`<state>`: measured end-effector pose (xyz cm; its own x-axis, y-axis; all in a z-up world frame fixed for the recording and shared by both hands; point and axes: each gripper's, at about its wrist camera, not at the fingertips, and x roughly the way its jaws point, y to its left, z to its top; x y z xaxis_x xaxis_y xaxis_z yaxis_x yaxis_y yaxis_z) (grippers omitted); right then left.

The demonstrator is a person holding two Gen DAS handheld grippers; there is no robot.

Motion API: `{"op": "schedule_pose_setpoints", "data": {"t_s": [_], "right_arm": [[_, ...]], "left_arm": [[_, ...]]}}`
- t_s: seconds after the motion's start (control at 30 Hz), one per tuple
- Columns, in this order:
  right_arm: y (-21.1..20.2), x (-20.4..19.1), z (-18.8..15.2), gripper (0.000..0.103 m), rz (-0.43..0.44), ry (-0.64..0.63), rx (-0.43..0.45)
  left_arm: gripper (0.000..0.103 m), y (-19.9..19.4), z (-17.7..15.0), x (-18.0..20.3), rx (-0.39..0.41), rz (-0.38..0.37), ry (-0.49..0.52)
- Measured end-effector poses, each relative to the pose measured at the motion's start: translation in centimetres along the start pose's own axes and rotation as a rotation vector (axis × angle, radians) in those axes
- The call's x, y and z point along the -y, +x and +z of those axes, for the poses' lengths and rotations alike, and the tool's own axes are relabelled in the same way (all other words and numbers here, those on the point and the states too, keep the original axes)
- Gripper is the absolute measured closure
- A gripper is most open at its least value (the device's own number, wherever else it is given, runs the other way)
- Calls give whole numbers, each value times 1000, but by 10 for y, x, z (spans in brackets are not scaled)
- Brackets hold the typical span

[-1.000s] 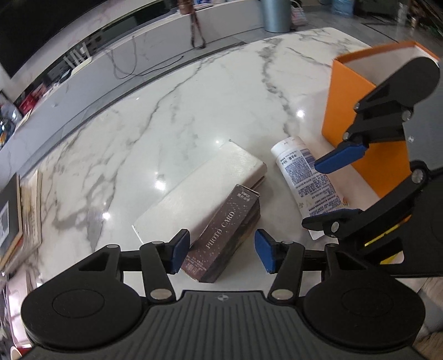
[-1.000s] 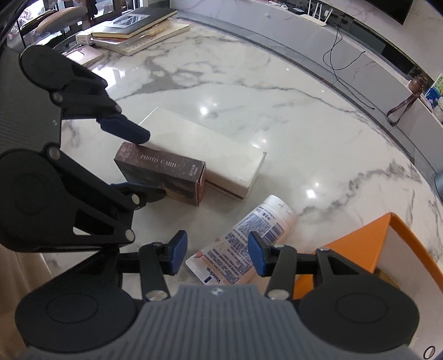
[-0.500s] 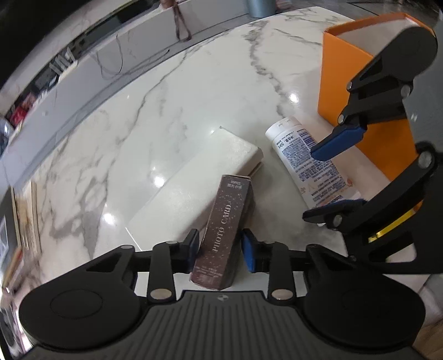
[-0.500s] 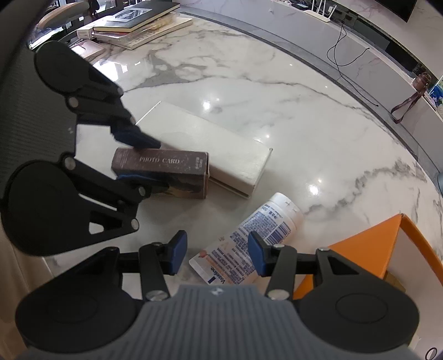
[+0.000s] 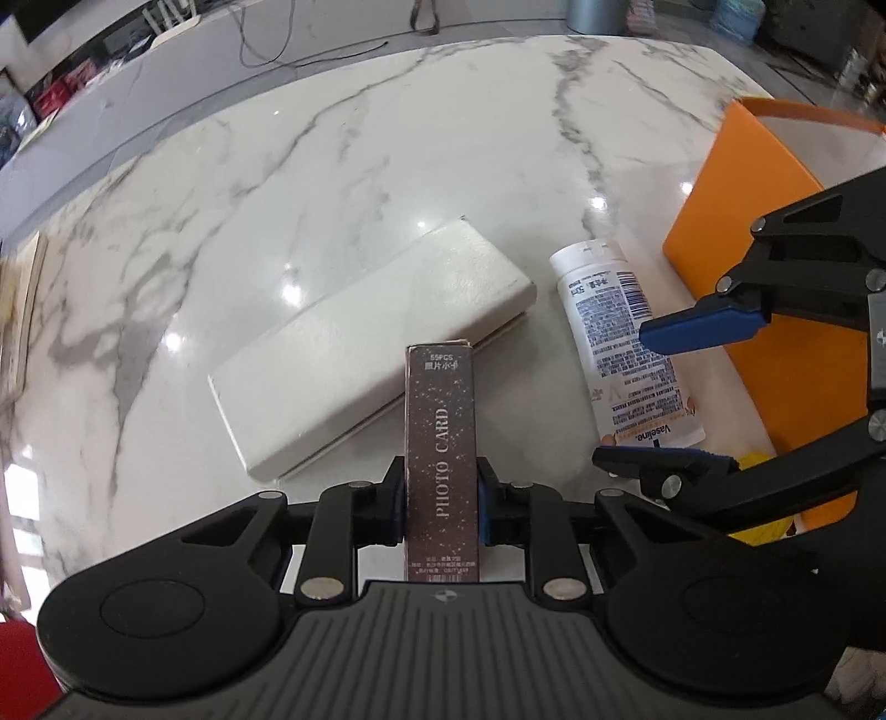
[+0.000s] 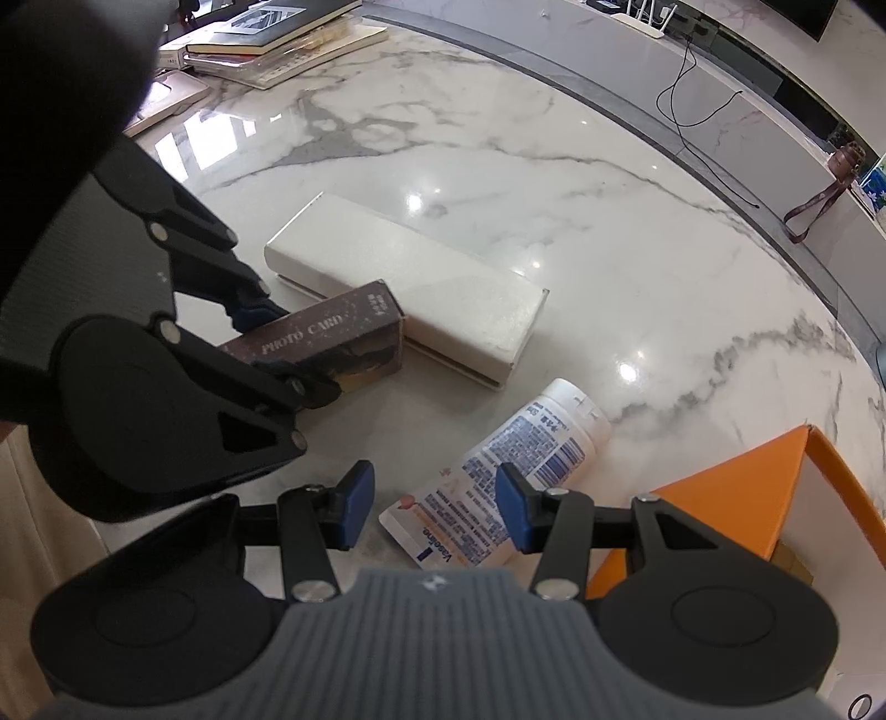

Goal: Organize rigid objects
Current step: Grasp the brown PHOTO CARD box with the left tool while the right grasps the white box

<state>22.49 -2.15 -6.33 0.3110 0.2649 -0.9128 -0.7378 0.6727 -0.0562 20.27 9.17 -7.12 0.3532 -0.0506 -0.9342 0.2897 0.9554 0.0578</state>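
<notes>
Left wrist view: left gripper (image 5: 440,507) has just been closing, and its blue pads now pinch the brown PHOTO CARD box (image 5: 441,443) on both long sides.
PHOTO CARD box: its far end lies against the near long edge of the white case (image 5: 371,343), its near end is between the pads; from the right wrist view it looks tilted, the gripped end raised.
White case: long, flat on the marble surface (image 5: 277,183); landmark for the rest.
Vaseline tube (image 6: 493,476): lying on the surface just right of the white case, cap end toward the case's far corner.
Right gripper (image 6: 432,509): jaws spread, straddling the tube's crimped end, pads not pressing on it.
Orange box (image 5: 736,221): open-topped, right of the white case, beyond the tube.
Books (image 6: 277,33): stacked at the surface's far edge, well apart from the white case.
</notes>
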Motion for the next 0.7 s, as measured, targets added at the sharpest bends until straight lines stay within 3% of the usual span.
{"op": "schedule_pose_setpoints", "data": {"t_s": [0.23,0.4,0.7], "right_arm": [[2,-5,10,54,5,-75,18],[7,-10,23,44,14,-155,40],[28,-23,45,39,-5,-378,-5]], "left_arm": [[78,-19,-6,-19,42,28,-136],[78,-27,-14,-37,41,43,-222],[78,-19,-21,-59,41,54,-330]]}}
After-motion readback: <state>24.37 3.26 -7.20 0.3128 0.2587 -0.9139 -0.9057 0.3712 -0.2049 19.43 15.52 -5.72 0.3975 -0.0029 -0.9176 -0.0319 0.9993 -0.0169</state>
